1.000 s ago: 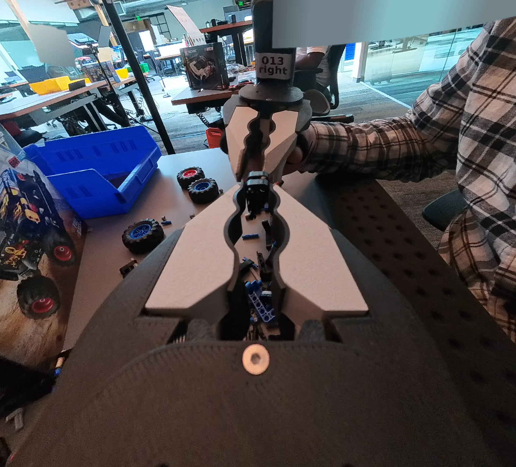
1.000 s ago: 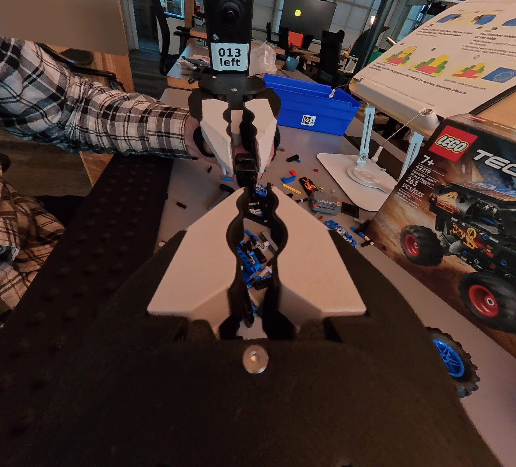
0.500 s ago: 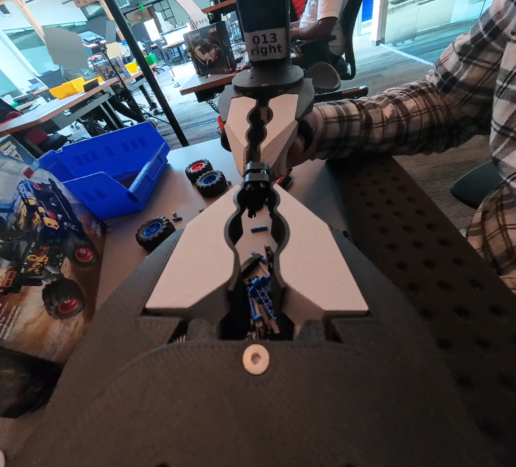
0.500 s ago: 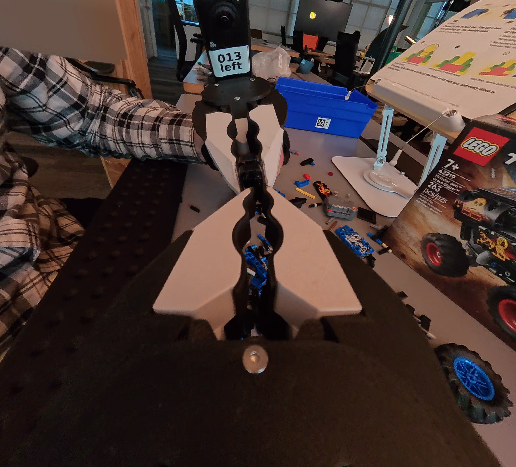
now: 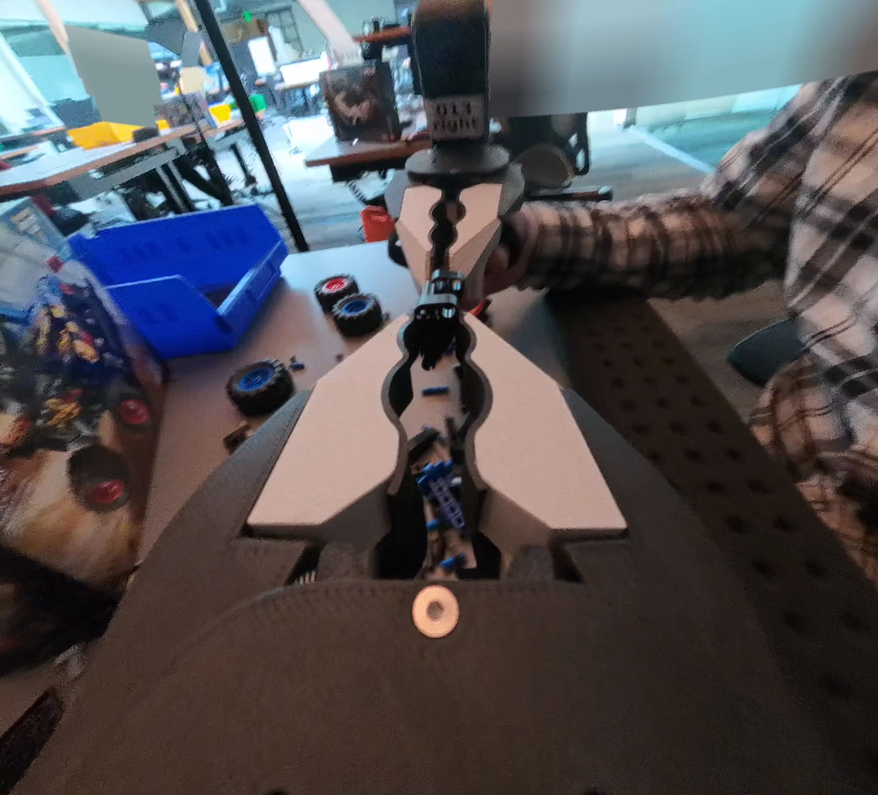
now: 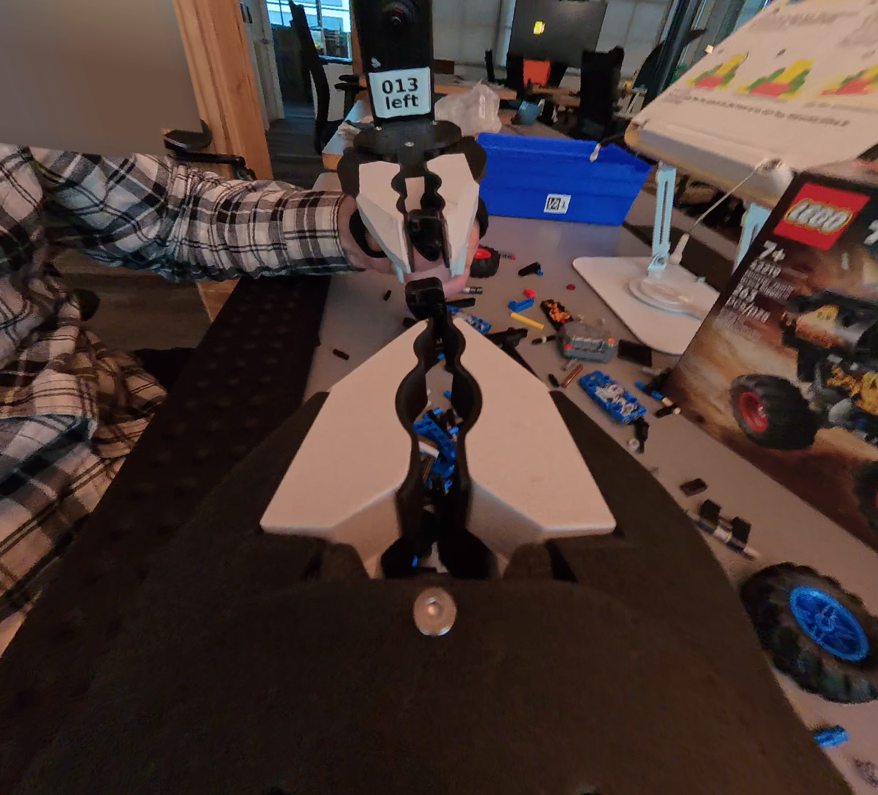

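My left gripper (image 5: 434, 320) is shut on a small black toy-brick piece (image 5: 433, 313) and holds it above the grey table (image 5: 304, 344). My right gripper (image 6: 433, 323) faces it tip to tip, shut on another small black piece (image 6: 424, 294). In the right wrist view the left gripper (image 6: 427, 271) shows with its piece (image 6: 426, 235) between its fingers, a small gap away from mine. In the left wrist view the right gripper (image 5: 446, 271) shows, its piece (image 5: 446, 286) just beyond the left one. A hand in a plaid sleeve holds each gripper.
Loose blue, black and red pieces (image 6: 613, 394) lie on the table under the grippers. Toy wheels (image 5: 356, 311) and a blue bin (image 5: 190, 278) stand at the left gripper's left. A toy box (image 6: 798, 344), a white instruction stand (image 6: 665, 292) and a black perforated mat (image 6: 237, 392) flank the table. The grippers are tip to tip, or close to it.
The two grippers have drawn slightly apart; the black pieces that met tip to tip now show a small gap in the right wrist view. Both stay shut.
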